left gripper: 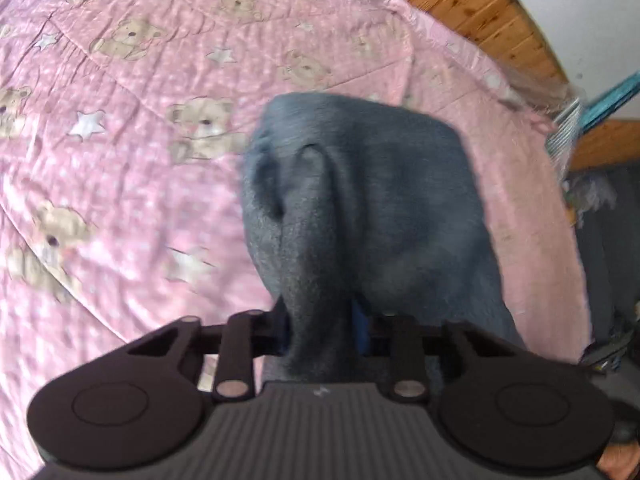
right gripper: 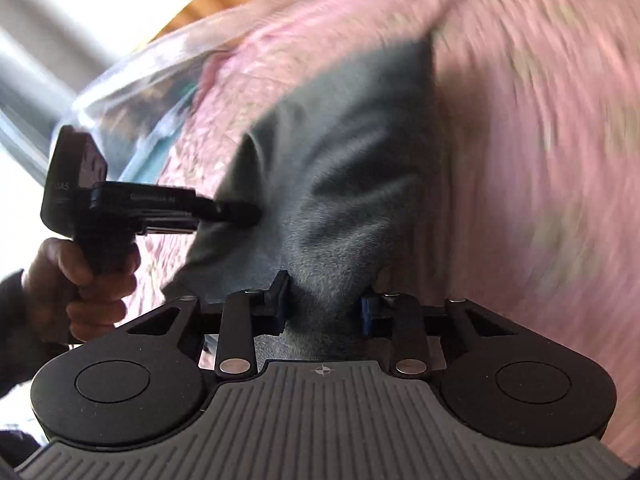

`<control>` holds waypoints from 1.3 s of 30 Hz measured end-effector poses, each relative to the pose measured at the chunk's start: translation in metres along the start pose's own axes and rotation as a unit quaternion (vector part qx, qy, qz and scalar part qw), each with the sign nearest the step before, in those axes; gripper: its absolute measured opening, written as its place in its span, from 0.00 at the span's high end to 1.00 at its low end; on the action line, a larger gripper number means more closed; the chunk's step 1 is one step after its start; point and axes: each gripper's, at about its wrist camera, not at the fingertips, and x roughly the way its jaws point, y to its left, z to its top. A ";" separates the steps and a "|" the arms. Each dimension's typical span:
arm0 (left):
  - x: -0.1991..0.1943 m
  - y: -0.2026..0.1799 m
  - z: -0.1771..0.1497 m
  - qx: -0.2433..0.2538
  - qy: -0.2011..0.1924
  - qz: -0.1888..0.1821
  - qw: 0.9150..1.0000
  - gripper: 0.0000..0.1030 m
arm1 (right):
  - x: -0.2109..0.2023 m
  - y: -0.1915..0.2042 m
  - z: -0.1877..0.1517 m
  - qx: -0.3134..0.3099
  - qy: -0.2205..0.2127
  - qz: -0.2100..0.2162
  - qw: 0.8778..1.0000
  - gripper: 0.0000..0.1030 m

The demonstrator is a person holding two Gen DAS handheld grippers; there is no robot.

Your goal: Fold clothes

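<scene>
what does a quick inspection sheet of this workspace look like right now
surface: pink teddy-bear quilt on a bed, creased.
job's things: grey garment lifted off the quilt, bunched, held at two spots.
clutter: clear plastic bag at the bed's edge; contents unclear.
grippers: left gripper and right gripper each shut on the grey garment; left hand on its handle.
cables: nothing seen.
surroundings: wooden headboard, white wall; both views are motion-blurred.
</scene>
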 end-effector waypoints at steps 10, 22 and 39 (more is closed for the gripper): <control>0.025 -0.067 -0.030 0.004 0.037 -0.083 0.996 0.68 | -0.081 -0.104 0.039 0.141 -0.093 -0.174 0.970 0.51; 0.032 -0.047 0.007 -0.013 0.008 -0.073 0.997 0.53 | -0.028 -0.035 -0.123 0.432 -0.142 0.054 0.889 0.37; 0.038 0.010 0.032 -0.043 -0.012 -0.023 0.999 1.00 | -0.019 -0.044 -0.127 0.468 -0.170 -0.053 0.866 0.99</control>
